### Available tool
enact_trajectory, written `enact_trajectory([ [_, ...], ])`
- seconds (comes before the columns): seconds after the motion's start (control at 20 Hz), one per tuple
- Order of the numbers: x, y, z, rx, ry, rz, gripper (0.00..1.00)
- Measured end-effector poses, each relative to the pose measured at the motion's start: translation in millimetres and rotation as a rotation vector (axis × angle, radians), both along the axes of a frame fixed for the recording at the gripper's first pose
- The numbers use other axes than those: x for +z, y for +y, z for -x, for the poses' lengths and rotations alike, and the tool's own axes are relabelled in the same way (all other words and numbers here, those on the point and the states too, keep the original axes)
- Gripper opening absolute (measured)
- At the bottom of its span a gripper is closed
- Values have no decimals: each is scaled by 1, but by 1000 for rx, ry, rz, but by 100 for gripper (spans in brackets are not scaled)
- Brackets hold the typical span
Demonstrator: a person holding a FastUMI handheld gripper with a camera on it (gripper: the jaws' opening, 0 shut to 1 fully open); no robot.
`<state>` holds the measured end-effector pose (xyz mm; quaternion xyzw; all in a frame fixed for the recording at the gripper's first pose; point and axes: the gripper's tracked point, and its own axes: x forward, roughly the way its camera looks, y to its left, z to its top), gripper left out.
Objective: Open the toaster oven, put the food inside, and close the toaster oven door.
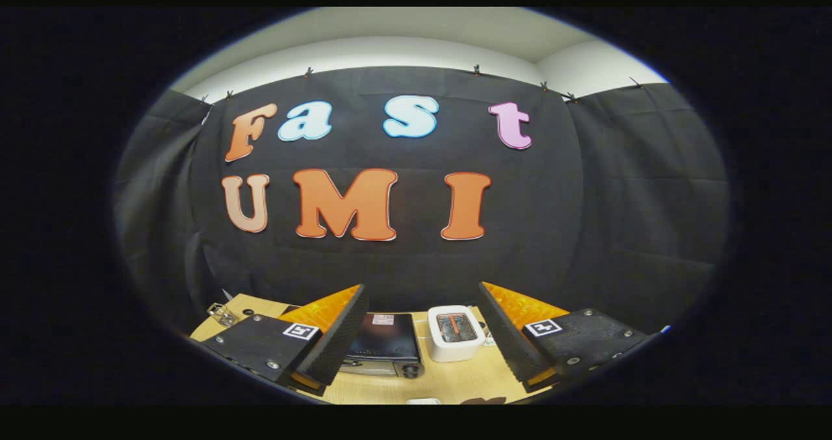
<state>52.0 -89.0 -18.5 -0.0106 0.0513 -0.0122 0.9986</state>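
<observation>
My gripper point(422, 336) is open, its two fingers spread wide and held high above a wooden table point(448, 383) with nothing between them. Seen from above between the fingers, a black toaster oven point(383, 344) sits closer to the left finger; its silver front with a dark knob faces me and I cannot tell how its door stands. A dark brown food item point(484, 400) shows partly at the table's near edge, below the right finger.
A white pop-up toaster point(455, 333) stands just right of the oven, between the fingers. A small metal clip point(221, 313) lies at the table's far left corner. A white object point(422, 401) peeks in at the near edge. The black cloth wall rises behind.
</observation>
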Motion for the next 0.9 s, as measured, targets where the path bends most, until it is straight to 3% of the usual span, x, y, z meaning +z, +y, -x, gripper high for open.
enact_trajectory([
  [0.5,2,-40,21,57,-39,19,99],
  [0.9,-1,-74,39,13,-46,-33,99],
])
